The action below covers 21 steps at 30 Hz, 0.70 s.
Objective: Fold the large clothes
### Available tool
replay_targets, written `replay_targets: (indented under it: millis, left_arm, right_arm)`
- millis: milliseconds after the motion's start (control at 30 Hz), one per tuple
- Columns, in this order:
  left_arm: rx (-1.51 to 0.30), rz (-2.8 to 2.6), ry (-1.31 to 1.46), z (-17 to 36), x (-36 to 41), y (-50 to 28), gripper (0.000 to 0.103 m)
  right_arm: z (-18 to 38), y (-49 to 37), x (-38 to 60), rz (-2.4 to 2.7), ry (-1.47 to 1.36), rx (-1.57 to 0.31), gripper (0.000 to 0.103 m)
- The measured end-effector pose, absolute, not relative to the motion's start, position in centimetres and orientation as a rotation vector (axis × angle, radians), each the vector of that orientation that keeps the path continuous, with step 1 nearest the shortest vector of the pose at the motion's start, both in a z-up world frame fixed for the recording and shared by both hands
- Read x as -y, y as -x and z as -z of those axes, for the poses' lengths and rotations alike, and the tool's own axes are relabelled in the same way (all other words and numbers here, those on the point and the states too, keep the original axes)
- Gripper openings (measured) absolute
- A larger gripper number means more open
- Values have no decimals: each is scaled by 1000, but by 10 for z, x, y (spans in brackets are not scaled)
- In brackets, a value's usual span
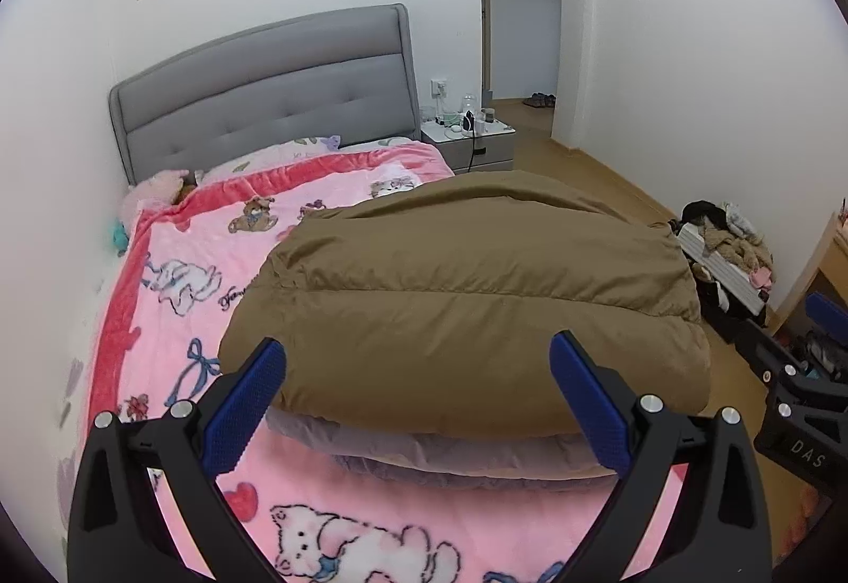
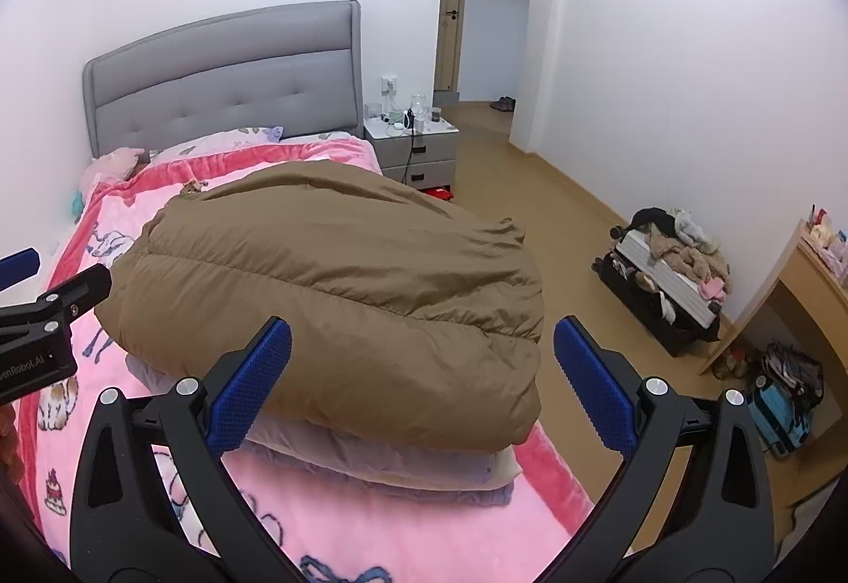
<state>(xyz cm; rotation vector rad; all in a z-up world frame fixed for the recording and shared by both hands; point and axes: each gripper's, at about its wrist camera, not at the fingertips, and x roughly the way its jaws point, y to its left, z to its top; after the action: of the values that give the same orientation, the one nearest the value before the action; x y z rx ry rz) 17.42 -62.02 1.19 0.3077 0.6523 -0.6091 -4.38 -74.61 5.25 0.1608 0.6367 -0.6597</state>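
Note:
A puffy brown down coat (image 1: 466, 297) (image 2: 339, 286) lies folded into a thick bundle on the pink cartoon blanket (image 1: 175, 297) (image 2: 339, 530), its grey lining showing in layers along the near edge. My left gripper (image 1: 418, 360) hovers open just in front of that near edge, nothing between its blue pads. My right gripper (image 2: 424, 344) is open too, over the coat's near right corner by the bed's edge. Each gripper's black body shows at the side of the other's view.
Grey padded headboard (image 1: 265, 95) and pillows at the far end. A nightstand (image 2: 413, 143) with bottles and a cable stands right of the bed. On the wood floor: an open suitcase heaped with clothes (image 2: 668, 275), a blue bag (image 2: 779, 408), a wooden desk (image 2: 800, 286).

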Motion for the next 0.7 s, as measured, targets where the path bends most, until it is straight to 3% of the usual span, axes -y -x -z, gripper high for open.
replay_targets:
  millis: [700]
  left_arm:
    - [-681, 601, -316, -11, 618, -170, 98]
  right_arm:
    - [-50, 47, 741, 636, -194, -642, 95]
